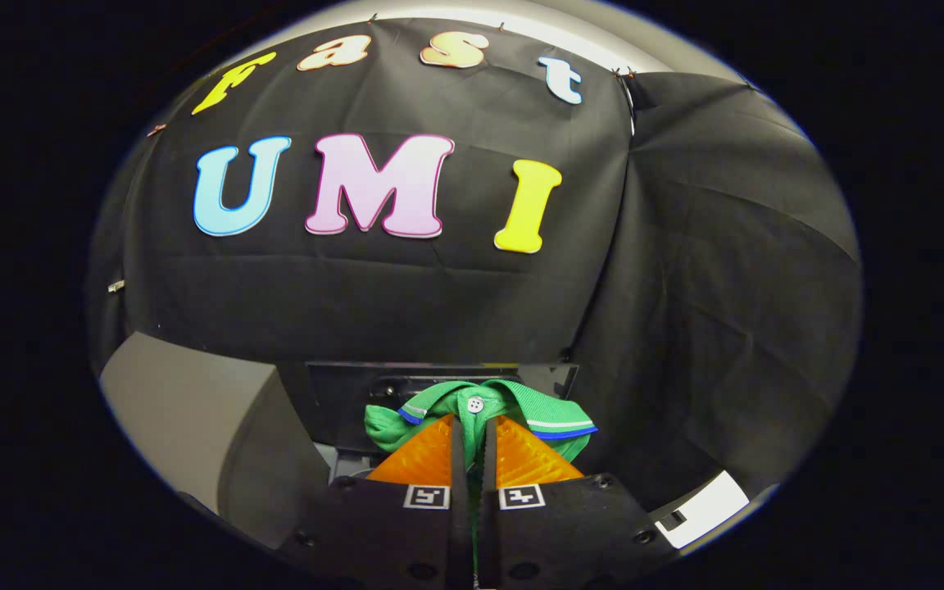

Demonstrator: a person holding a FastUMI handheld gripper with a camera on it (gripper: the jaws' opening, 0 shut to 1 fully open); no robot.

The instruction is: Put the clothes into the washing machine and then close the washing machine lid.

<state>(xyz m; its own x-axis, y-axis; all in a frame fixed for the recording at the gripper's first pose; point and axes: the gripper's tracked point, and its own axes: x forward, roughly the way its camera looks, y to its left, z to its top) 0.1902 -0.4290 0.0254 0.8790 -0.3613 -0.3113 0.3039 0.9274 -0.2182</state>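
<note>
Two orange fingers (451, 456) are pressed nearly together on a green garment (480, 410), pinching it near the buttoned collar so the cloth hangs bunched around and just beyond the tips, lifted clear for carrying (the striped collar edges flop out to both sides). Just beyond the garment lies a dark panel (357, 393), likely part of the washing machine, though I cannot tell whether its opening is there. A grey curved body (193, 410) rises at near left and could crowd the approach; black cloth closes the far side.
</note>
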